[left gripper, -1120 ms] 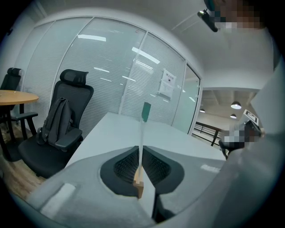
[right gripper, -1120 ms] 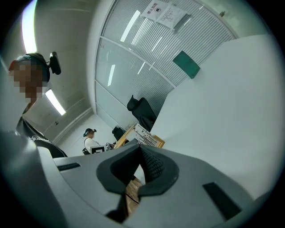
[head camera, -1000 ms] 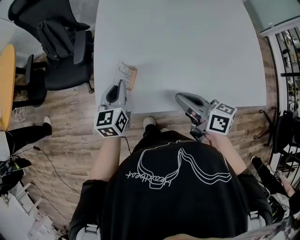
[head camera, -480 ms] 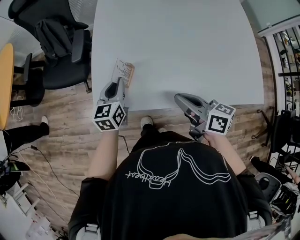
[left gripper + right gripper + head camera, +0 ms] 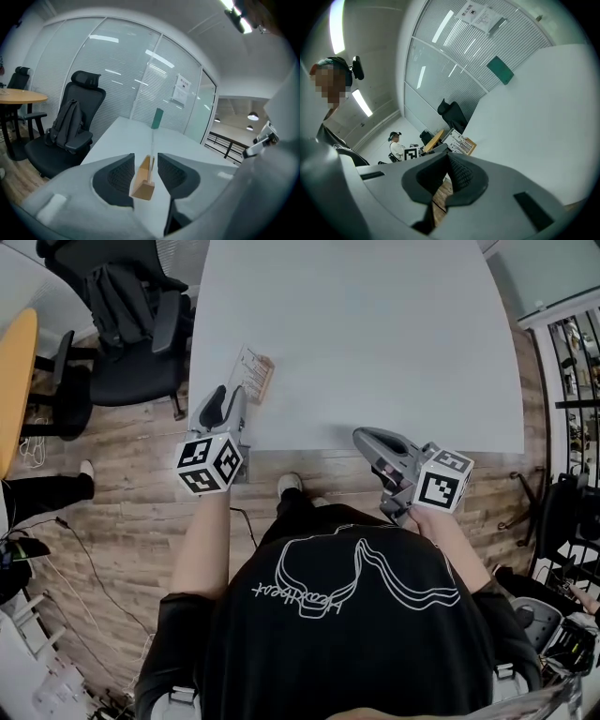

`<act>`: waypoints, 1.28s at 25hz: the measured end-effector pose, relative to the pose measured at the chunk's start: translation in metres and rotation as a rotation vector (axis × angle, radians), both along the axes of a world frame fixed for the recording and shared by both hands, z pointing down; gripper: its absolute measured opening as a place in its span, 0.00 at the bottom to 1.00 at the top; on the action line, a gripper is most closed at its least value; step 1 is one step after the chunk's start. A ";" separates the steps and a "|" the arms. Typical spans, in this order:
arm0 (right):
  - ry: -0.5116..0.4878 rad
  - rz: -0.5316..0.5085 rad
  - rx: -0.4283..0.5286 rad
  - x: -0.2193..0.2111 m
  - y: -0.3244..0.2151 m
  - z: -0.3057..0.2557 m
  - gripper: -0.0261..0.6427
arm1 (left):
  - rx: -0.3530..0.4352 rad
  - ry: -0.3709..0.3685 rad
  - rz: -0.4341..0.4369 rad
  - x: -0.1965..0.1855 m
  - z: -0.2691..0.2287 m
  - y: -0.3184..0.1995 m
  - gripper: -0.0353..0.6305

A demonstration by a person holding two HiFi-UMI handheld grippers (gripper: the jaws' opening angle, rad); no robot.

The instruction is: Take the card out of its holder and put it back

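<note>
A printed card stands in a small wooden holder (image 5: 253,374) near the white table's (image 5: 375,324) front left edge. In the left gripper view the holder (image 5: 142,182) sits edge-on between the jaws, with the thin card (image 5: 152,147) upright in its slot. My left gripper (image 5: 236,393) (image 5: 146,158) is open. Its jaws have just been opening, and the pads stand clear of the card on both sides. My right gripper (image 5: 359,435) (image 5: 449,160) hovers at the table's front edge, shut and holding nothing. From there the card and holder (image 5: 462,144) show off to the left.
A black office chair (image 5: 122,324) with a bag on it stands left of the table, beside a round wooden table (image 5: 17,381). A green block (image 5: 157,118) stands at the table's far end. Glass partitions close the room. A seated person (image 5: 397,148) shows in the background.
The left gripper's tips, earlier against the card, now sit slightly back from it toward the table edge. The card stays in its holder. The right gripper has kept its place.
</note>
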State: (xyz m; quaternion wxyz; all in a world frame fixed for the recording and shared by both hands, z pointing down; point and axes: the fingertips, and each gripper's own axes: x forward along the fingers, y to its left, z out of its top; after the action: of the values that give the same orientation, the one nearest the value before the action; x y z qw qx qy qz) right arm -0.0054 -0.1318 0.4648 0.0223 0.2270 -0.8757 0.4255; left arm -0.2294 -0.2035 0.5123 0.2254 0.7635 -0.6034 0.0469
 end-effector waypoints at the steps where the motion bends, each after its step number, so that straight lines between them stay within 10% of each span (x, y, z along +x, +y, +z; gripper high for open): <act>1: -0.004 -0.003 0.008 0.000 0.002 -0.003 0.05 | 0.008 0.008 -0.016 -0.003 -0.005 0.006 0.26; 8: -0.047 -0.038 0.078 0.006 0.025 -0.031 0.05 | 0.083 0.079 -0.051 0.012 -0.060 0.061 0.26; 21: -0.063 -0.168 0.358 0.007 0.088 -0.104 0.05 | 0.184 0.196 0.226 0.119 -0.161 0.175 0.24; 32: -0.081 -0.268 0.473 0.011 0.140 -0.135 0.05 | 0.240 0.124 0.352 0.169 -0.185 0.233 0.10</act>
State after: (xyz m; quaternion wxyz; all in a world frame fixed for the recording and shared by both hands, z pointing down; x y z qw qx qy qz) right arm 0.0057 0.0085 0.3301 -0.0102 0.0910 -0.9732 0.2109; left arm -0.0603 0.0293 0.3273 0.1580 0.8797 -0.4472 -0.0338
